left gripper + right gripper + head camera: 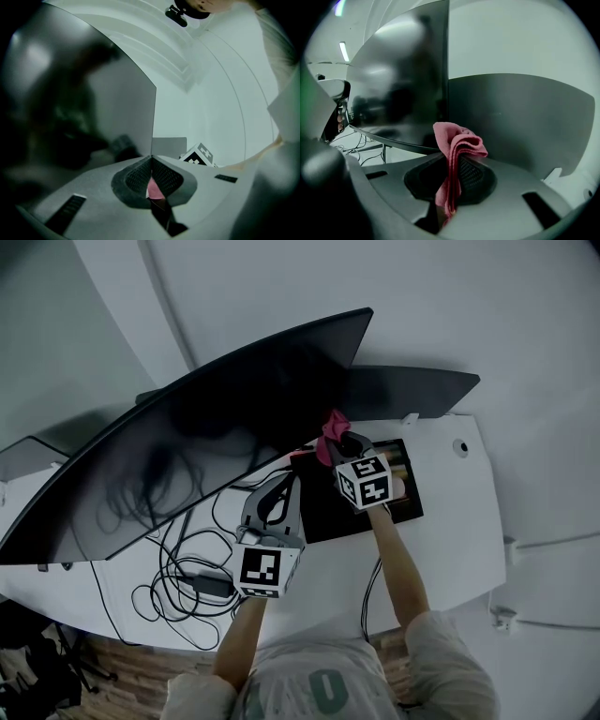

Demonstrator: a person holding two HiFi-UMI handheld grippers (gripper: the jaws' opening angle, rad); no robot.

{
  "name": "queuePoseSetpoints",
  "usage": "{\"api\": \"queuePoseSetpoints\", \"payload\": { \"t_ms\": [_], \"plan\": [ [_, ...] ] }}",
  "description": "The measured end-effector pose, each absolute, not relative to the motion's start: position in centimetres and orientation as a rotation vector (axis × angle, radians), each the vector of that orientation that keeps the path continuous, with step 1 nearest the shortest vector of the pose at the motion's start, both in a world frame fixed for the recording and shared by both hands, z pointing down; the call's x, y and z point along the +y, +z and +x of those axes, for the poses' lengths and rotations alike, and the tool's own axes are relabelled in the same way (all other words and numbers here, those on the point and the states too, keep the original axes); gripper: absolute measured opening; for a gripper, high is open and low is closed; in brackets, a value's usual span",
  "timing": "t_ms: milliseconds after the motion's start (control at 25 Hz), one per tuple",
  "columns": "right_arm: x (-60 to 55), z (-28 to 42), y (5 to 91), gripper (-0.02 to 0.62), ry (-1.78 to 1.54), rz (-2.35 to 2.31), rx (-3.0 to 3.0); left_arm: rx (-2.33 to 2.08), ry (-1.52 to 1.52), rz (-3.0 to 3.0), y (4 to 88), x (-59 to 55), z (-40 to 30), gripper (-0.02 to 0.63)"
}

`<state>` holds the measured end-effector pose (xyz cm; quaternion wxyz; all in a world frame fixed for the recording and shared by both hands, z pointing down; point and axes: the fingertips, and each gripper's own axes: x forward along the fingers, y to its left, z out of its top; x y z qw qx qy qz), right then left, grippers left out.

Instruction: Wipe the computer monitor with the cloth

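**Pink cloth, clamped in right gripper, at monitor edge**

Right gripper [453, 161]: fingers clenched on the cloth [457, 143]. The cloth is pink-red with a soft nap, folded into layers. A rounded fold stands above the jaws and a narrow tail hangs below.

Location: at the lower right edge of the large curved monitor [187, 456], whose screen is dark and glossy. Whether they touch cannot be told. A second dark monitor [417, 388] stands to the right, behind.

Left gripper [151, 159]: mesh-faced fingers pressed tip to tip, holding nothing identifiable, nearer the person over the white desk [450, 549]. Tangled black cables [178, 573] lie to its left.

Markings: black-and-white square patterns on both gripper cubes.
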<state>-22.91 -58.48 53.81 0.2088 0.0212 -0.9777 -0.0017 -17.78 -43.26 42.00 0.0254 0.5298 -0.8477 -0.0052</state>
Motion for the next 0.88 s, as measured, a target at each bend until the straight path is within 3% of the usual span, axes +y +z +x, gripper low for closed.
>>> {"api": "queuePoseSetpoints", "payload": {
  "t_ms": [320, 880],
  "plan": [
    [-58.5, -23.1, 48.7, 0.051, -0.083, 0.063, -2.788, -2.673, -0.042, 1.689, 38.7, -43.4, -17.6, 0.014],
    [-58.3, -22.1, 27.2, 0.051, -0.433, 0.113, -3.074, -2.774, -0.056, 1.739, 29.1, -44.3, -17.3, 0.014]
  ]
}}
